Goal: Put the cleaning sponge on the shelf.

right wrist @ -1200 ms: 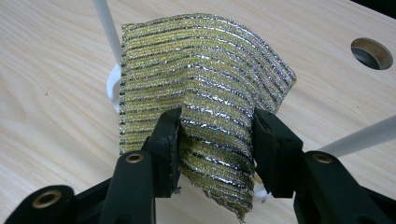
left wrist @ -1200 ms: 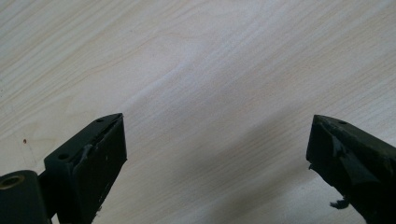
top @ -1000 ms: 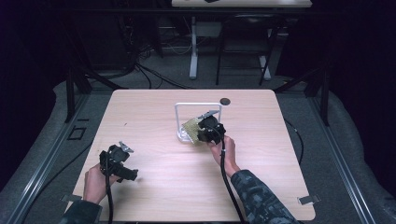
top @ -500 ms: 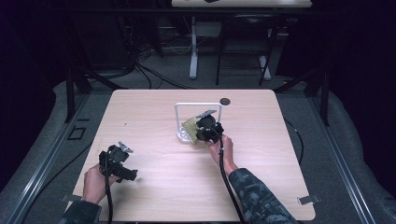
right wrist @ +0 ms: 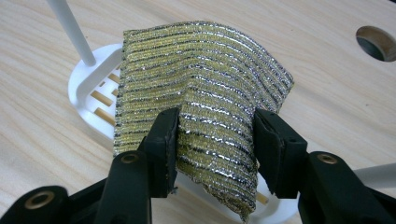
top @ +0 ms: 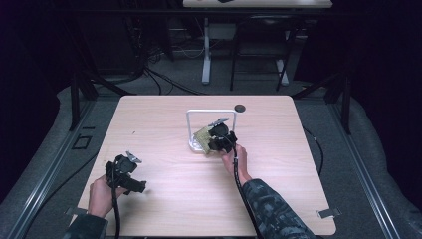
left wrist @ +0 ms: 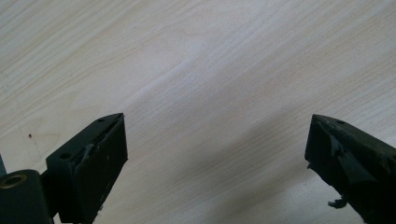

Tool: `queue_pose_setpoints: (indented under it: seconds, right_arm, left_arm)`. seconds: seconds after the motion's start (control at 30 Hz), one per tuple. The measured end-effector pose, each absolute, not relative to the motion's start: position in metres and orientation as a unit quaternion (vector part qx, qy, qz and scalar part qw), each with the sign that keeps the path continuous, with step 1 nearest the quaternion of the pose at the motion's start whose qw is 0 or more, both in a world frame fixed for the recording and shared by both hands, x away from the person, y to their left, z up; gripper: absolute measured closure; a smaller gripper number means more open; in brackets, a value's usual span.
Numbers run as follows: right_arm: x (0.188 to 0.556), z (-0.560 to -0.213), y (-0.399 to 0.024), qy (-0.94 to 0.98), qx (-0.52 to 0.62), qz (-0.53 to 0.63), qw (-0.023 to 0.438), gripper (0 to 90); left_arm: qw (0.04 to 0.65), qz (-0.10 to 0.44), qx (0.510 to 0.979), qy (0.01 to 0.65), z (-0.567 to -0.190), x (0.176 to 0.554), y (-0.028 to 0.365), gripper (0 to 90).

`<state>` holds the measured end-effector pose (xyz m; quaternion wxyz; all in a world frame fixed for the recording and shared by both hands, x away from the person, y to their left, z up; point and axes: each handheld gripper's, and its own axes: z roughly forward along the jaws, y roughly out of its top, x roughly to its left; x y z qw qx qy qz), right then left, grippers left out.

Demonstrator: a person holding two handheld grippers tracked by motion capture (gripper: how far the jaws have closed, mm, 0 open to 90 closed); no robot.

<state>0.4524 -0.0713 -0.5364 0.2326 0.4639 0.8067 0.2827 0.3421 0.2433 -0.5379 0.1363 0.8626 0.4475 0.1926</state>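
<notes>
My right gripper (right wrist: pixel 215 140) is clamped on the sponge (right wrist: pixel 201 93) (gold and silver stripes), holding it over the white rack (top: pixel 195 144) mid-table. My left gripper (left wrist: pixel 215 158) hangs wide open and empty over bare table (top: pixel 164 124), near left.

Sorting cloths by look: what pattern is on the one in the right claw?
Glittery gold and silver stripes on the cloth, clearest in the right gripper view.

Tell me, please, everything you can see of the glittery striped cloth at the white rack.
The cloth is a small woven pad, gold-yellow with silvery and dark stripes, metallic and scouring-like in texture. It is bent and puckered, pinched between the jaws of the right hand-held gripper. It hangs over the slotted base of the white rack, near the table's middle; contact with the base cannot be told.
</notes>
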Motion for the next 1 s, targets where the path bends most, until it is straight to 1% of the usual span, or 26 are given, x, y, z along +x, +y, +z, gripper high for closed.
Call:
queue_pose_setpoints:
  seconds: [0.1,0.23,0.53,0.63,0.77,0.83,1.0]
  right_arm:
    - [0.4532,-0.5375,-0.072,0.802,0.472,0.292,0.22,51.0]
    - [0.4547,-0.5402,-0.0729,0.801,0.478,0.291,0.214,49.7]
    - [0.4549,-0.5421,-0.0734,0.804,0.472,0.292,0.213,48.2]
    - [0.4544,-0.5423,-0.073,0.811,0.463,0.29,0.21,44.5]
    - [0.4533,-0.5415,-0.0722,0.815,0.457,0.288,0.208,41.8]
    - [0.4521,-0.5416,-0.0694,0.819,0.451,0.286,0.212,38.9]
    - [0.4511,-0.5398,-0.0691,0.819,0.448,0.285,0.219,36.2]
  left_arm:
    - [0.136,0.193,0.864,0.445,-0.5379,0.342,0.2423,5.7]
    - [0.136,0.192,0.864,0.445,-0.5381,0.3421,0.2425,6.0]
    - [0.135,0.188,0.864,0.446,-0.5388,0.3414,0.2422,6.2]
    - [0.135,0.189,0.864,0.447,-0.5382,0.3417,0.2425,6.3]
    - [0.139,0.185,0.863,0.448,-0.5379,0.3409,0.2429,6.9]
    - [0.138,0.184,0.863,0.45,-0.538,0.3413,0.243,7.0]
    - [0.138,0.182,0.864,0.448,-0.538,0.3412,0.2427,7.0]
